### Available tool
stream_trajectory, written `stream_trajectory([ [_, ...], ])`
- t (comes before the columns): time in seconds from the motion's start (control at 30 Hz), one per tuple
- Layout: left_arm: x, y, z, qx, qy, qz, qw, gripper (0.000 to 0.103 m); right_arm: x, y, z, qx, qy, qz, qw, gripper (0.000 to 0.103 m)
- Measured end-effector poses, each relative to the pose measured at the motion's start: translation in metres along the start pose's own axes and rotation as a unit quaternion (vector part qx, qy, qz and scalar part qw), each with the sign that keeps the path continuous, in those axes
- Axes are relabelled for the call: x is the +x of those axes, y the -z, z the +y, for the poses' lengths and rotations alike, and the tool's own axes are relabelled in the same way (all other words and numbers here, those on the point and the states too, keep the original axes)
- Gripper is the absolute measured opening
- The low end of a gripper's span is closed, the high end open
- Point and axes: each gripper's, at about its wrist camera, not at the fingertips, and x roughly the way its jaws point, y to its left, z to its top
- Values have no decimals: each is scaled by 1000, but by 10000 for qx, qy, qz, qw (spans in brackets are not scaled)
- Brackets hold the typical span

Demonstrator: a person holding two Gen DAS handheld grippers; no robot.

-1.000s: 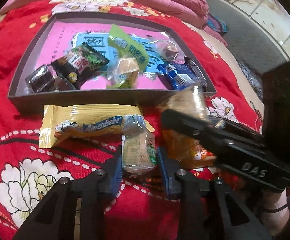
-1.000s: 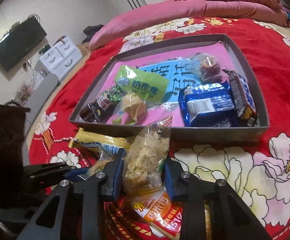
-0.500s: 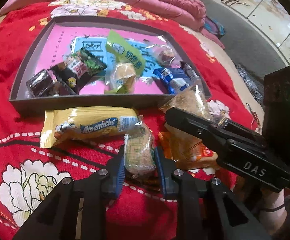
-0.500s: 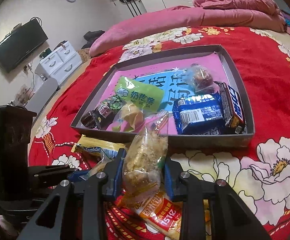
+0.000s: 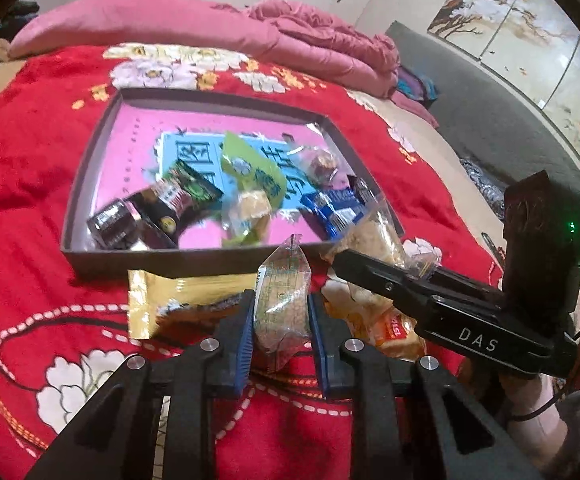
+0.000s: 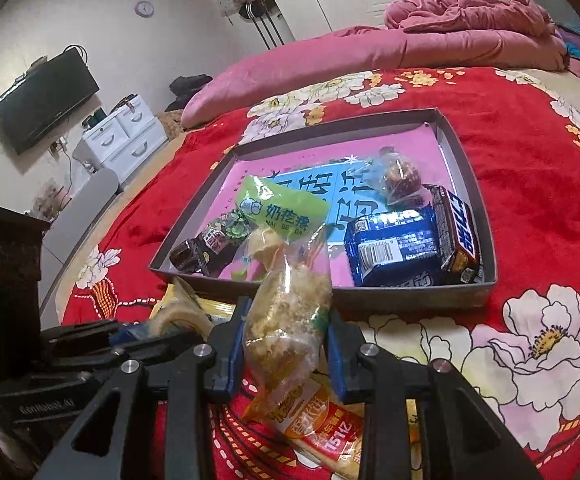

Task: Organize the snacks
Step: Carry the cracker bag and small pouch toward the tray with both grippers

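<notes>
Red bed (image 5: 30, 168): tray (image 5: 78, 204) part-filled; each hand-held gripper, left (image 5: 281, 320) and right (image 6: 286, 344), clamps 1 snack packet; 2 more wait.

i count one grey tray (image 6: 469, 168) with seven snacks in it, three packets on the red blanket (image 6: 529, 220), and two more packets in my grippers.
</notes>
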Motion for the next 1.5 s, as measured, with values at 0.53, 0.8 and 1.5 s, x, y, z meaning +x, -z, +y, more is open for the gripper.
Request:
stream_trajectory([
  [0.53, -16, -18, 13, 26, -545, -610, 9966, 26, -6, -8, 1, 26, -27, -288, 9996, 34],
  [0.8, -8, -26, 16, 74, -761, -682, 9947, 26, -6, -14, -6, 117, -21, -437, 9990, 33],
  [1.5, 25, -41, 28, -23, -942, -479, 9944, 26, 4, -33, -22, 528, -34, -674, 9963, 33],
])
